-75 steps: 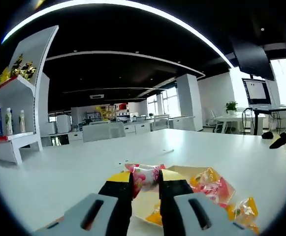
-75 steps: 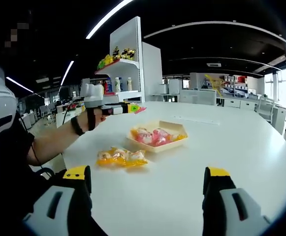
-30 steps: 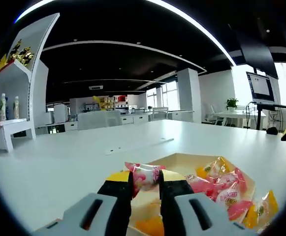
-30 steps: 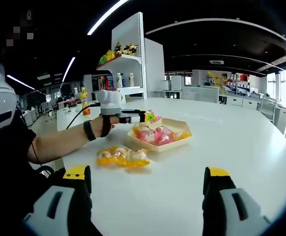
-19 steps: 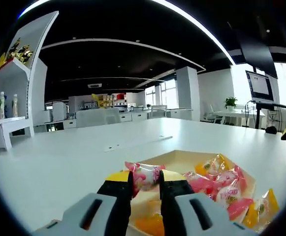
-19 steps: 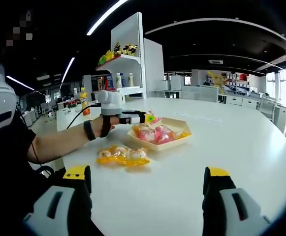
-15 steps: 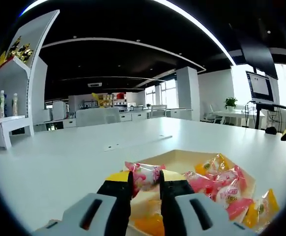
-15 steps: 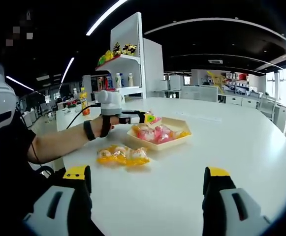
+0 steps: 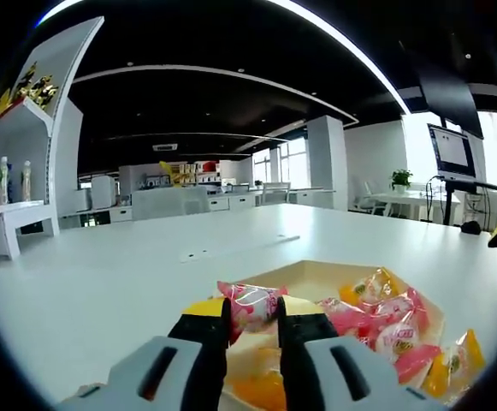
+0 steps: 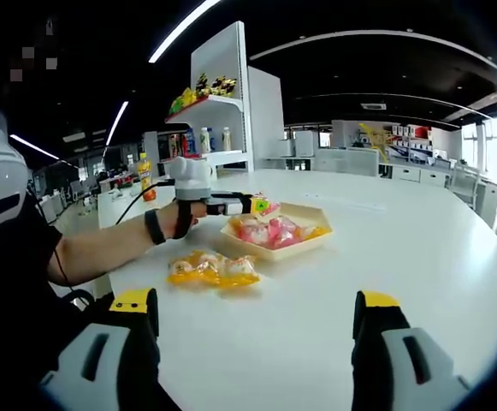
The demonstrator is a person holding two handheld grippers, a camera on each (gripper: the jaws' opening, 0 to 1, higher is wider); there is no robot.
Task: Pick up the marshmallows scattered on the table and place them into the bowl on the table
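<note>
Marshmallow in a pink-and-white wrapper (image 9: 253,301) sits pinched between the jaws of the left tongs (image 9: 252,315), which are closed down to the width of the packet. In the left gripper view the packet hangs just above the near left part of the bowl (image 9: 310,276), a shallow tan dish on the white table (image 9: 103,274). Inside the bowl lie more wrapped marshmallows (image 9: 383,318), pink and orange, crowded toward its right side.

In the right gripper view the right tongs (image 10: 255,325) have their jaws spread wide apart with nothing between them, low over the near part of the table (image 10: 402,257). Farther off, the left tongs (image 10: 250,204) reach in from the left, held by a person's hand (image 10: 180,218) with a dark band on the wrist, and carry the wrapped sweet over the bowl's (image 10: 275,248) left edge. A small heap of orange-wrapped marshmallows (image 10: 212,269) lies on the table just near of the bowl, apart from it. A white shelf unit (image 10: 222,103) with bottles and bright goods stands beyond, on the left.
</note>
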